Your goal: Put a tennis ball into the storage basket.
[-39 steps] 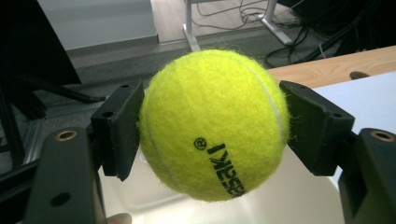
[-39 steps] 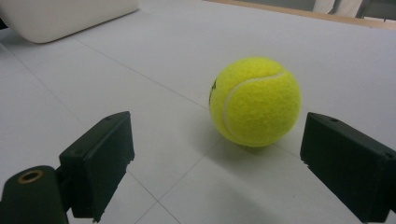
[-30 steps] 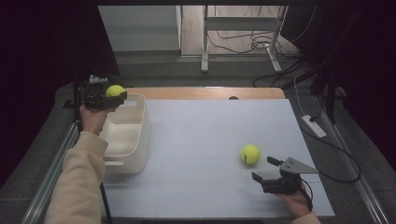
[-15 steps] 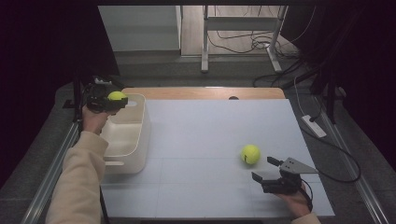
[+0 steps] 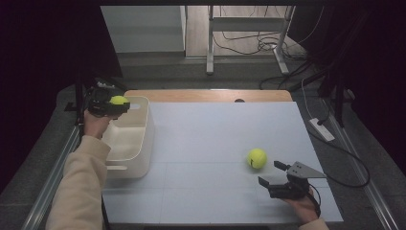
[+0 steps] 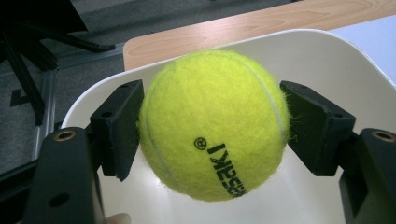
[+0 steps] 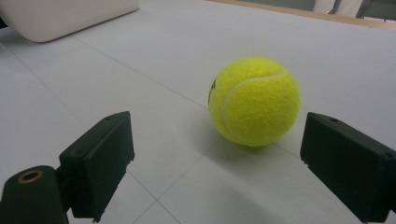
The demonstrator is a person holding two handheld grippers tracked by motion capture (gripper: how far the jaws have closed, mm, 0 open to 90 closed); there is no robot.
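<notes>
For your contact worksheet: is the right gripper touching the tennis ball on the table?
Apart. The right gripper view shows the right gripper open, bare table between each jaw and the ball.

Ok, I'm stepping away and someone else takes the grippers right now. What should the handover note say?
Left gripper: shut on a tennis ball, held over the far end of the white bin.
Right gripper: open, empty, jaws aimed at the second tennis ball lying on the table just ahead of it.
Done: one ball picked up.
Left, probably: release it into the bin, then grasp the second ball and bring it over.
</notes>
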